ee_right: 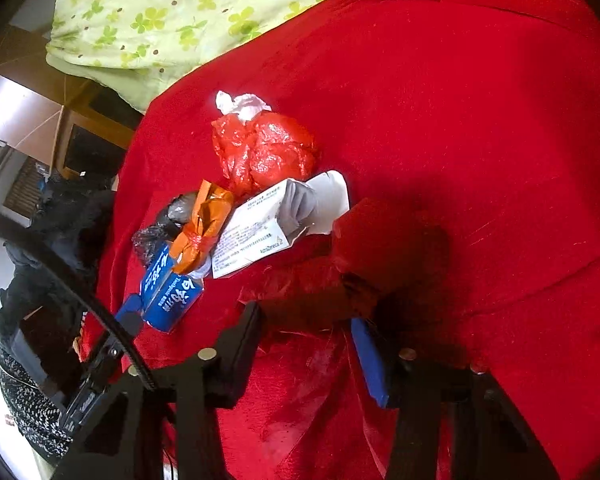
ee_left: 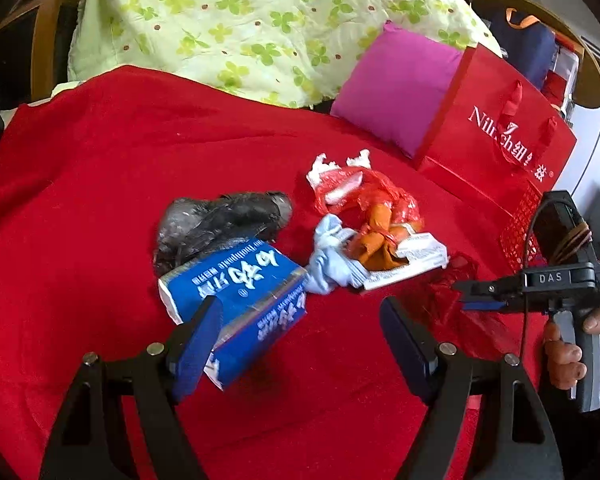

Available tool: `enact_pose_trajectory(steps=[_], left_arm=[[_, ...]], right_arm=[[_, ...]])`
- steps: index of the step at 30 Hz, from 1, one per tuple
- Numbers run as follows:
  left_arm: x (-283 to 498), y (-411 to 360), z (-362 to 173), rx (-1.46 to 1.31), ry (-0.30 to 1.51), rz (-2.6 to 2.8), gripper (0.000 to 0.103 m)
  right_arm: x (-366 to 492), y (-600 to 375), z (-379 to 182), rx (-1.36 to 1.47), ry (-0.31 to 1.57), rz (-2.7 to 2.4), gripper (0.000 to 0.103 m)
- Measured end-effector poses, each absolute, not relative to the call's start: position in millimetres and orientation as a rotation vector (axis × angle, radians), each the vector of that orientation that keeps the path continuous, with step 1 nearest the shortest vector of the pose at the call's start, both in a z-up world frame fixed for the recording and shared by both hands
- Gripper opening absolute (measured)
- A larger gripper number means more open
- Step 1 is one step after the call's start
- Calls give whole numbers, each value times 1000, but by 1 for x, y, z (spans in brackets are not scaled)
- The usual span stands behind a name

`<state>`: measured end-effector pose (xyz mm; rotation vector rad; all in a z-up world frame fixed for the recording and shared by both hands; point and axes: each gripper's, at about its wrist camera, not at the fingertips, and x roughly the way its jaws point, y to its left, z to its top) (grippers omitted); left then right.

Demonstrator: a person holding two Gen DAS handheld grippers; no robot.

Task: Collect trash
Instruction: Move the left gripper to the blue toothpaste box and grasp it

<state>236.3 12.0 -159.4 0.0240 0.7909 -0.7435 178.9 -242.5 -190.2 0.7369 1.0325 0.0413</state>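
Observation:
A heap of trash lies on a red blanket. It holds a blue toothpaste box, a black plastic bag, a red plastic bag with white tissue, an orange wrapper, a pale blue cloth and a white medicine box. My left gripper is open, its left finger against the blue box's near end. My right gripper is shut on a red plastic bag, seen from the left wrist view. The blue box and white box also show there.
A red paper gift bag stands at the right, next to a magenta pillow. A green clover-print quilt lies behind the blanket. A wooden chair frame is at the far left.

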Motion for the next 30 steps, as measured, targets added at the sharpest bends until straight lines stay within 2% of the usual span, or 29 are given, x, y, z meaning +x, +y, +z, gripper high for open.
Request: enact_pose_trajectory(steps=[3,5,9,13,17,24,25,28,30], left_arm=[[232,13,-161,1,813,-763,71],[229,14,-164,-19,838,-769,61],[218,15,-169,-37,865,-766,55],[204,15,-169,-64,885,-775,42],[182,13,-160,-66,866,-793,40],[133,29,-147,-110,848,-820,40],[129,32,-146,-107,848,-813,44],[128,42,-137,-64,830,-745,70],[137,46,-126,21,782,-664,77]], right_arm=[[177,-241,-187,718,1024,47,43],[173,-242,-184,710,1016,55,42],[164,-245,-180,711,1001,84,42],[154,-252,-173,713,981,112,42],[141,-260,-165,712,955,144,42],[113,-297,-156,735,895,153,42],[112,-301,-158,748,892,154,42],[113,-310,-165,783,895,160,42],[114,-312,-168,797,902,178,42]])
